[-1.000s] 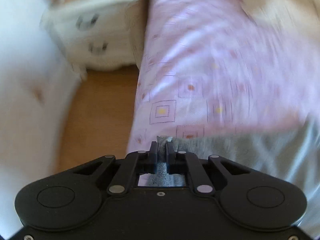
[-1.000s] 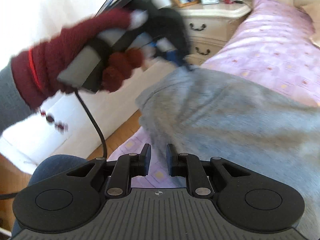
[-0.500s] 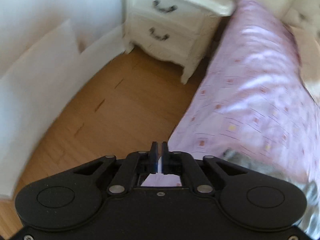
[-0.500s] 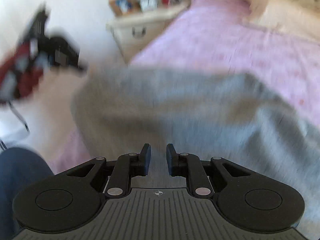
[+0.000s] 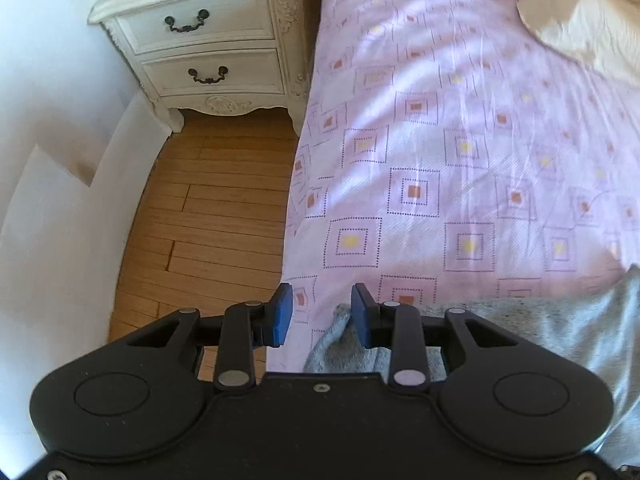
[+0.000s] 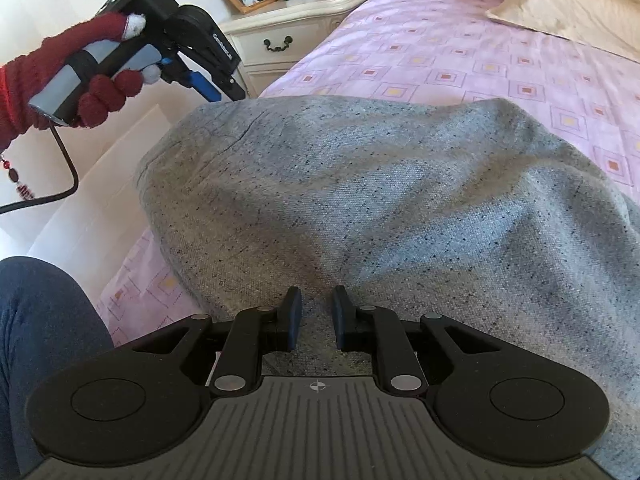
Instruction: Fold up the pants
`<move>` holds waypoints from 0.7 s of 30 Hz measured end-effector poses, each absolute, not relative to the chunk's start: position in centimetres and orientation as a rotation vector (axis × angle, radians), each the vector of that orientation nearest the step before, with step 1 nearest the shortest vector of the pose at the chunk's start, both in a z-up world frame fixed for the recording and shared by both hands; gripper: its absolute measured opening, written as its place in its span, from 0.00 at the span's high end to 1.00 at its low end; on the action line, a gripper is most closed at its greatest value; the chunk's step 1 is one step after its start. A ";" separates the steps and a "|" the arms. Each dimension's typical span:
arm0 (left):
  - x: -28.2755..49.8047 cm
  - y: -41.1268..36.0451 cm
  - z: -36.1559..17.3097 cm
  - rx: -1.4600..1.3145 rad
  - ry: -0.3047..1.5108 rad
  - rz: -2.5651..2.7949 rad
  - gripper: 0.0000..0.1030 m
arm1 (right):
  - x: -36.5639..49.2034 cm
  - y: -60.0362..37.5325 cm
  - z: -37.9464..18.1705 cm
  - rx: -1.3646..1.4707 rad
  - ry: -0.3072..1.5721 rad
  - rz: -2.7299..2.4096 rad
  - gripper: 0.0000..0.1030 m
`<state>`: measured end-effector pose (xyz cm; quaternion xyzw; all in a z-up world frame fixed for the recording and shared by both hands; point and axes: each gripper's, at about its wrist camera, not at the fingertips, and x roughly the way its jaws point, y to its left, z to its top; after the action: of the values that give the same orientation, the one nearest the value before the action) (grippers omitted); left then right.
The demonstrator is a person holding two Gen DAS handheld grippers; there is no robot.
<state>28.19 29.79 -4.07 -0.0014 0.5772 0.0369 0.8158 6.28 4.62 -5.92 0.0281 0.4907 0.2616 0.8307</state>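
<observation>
Bright daylight, both views. Soft streaks of light cross the pink bedspread (image 5: 440,152); white wall (image 5: 48,160) nearly blown out. Pants (image 6: 360,200) show soft-edged shadow bands. Strong fisheye bending at edges; pillow (image 5: 580,12) corner blurred. Centres sharp.

Nightstand (image 5: 208,36), pink bedsheet (image 5: 460,152), pillow (image 6: 560,4)
</observation>
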 end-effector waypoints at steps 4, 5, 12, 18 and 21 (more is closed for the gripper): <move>28.4 28.5 -4.6 0.098 1.240 0.057 0.60 | 6.4 4.4 -6.1 0.079 1.046 0.561 0.84; 28.6 28.3 -4.8 0.126 1.247 0.057 0.59 | 6.4 4.4 -6.1 0.084 1.046 0.561 0.84; 28.9 28.8 -8.4 0.481 1.261 0.337 0.91 | 6.6 4.2 -6.1 0.100 1.051 0.563 0.84; 26.3 37.8 -6.7 -0.118 1.303 0.387 0.86 | 6.1 4.0 -5.3 0.082 0.999 0.563 0.84; 24.0 36.7 -3.7 -0.214 1.230 0.290 0.85 | 5.7 3.0 -4.3 0.092 0.948 0.515 0.84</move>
<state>23.96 36.73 -3.69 -0.1000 0.5738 0.1352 0.8015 5.70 2.98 -4.28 0.0437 0.4511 0.2451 0.8570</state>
